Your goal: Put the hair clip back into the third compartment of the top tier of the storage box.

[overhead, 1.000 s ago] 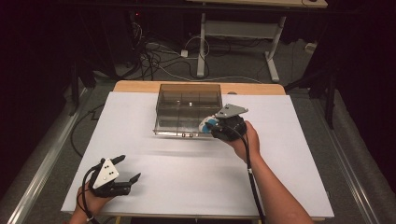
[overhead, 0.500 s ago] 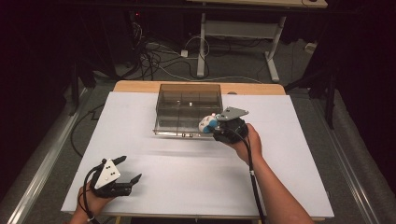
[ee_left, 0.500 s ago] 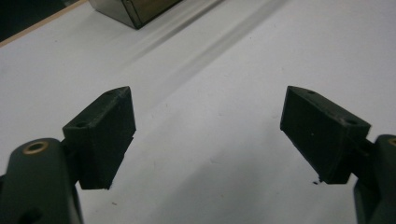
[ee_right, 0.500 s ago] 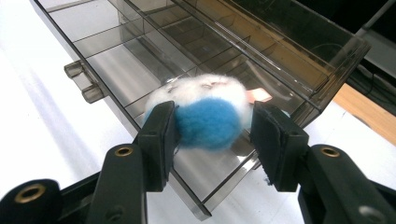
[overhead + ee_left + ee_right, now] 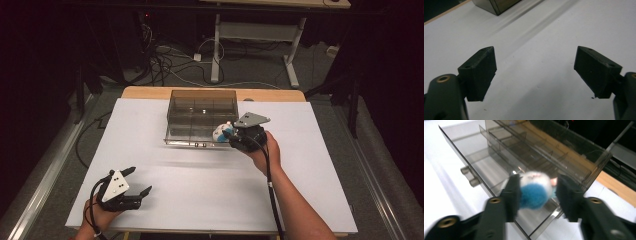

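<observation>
Left gripper (image 5: 134, 186): lying low over the near left part of the white table (image 5: 200, 200), jaws standing spread wide over bare surface, pinching nothing.

Clear smoky divided box (image 5: 202, 118): sitting at the far middle of the table, well apart from the left gripper.

Fluffy white-and-blue toy (image 5: 535, 189): hanging above the box's near right corner, squeezed between the right gripper's jaws.

Right gripper (image 5: 226, 134): reaching toward the box's right end from the person's right hand (image 5: 264, 152), jaws pinching the toy on both sides.
</observation>
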`<move>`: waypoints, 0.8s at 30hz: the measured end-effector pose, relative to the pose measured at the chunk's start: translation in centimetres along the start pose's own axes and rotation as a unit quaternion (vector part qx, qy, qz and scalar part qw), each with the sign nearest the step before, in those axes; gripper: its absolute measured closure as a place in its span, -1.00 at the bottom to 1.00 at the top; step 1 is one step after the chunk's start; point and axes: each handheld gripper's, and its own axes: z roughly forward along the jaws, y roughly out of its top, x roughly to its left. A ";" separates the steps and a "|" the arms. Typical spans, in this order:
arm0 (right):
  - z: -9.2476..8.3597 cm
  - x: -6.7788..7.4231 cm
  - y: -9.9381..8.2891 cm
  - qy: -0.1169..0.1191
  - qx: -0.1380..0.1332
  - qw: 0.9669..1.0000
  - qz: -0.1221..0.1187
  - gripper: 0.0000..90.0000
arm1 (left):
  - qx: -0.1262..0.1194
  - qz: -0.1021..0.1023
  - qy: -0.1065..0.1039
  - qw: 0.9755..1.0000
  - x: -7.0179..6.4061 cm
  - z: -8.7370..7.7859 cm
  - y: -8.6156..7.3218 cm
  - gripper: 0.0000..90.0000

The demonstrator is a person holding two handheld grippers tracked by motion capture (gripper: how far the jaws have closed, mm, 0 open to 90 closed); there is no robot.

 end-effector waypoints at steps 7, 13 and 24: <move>0.4 0.3 0.4 -0.014 0.008 1.000 -0.011 0.53 | -0.008 0.009 0.001 1.000 -0.1 0.0 0.2 -0.59; 0.6 0.3 0.3 -0.011 0.021 1.000 -0.012 0.53 | -0.013 0.009 0.003 1.000 -0.1 -0.2 0.2 -0.59; 0.1 0.0 0.0 -0.022 0.016 1.000 -0.013 0.32 | -0.019 0.009 0.006 1.000 0.0 -0.4 0.4 -0.59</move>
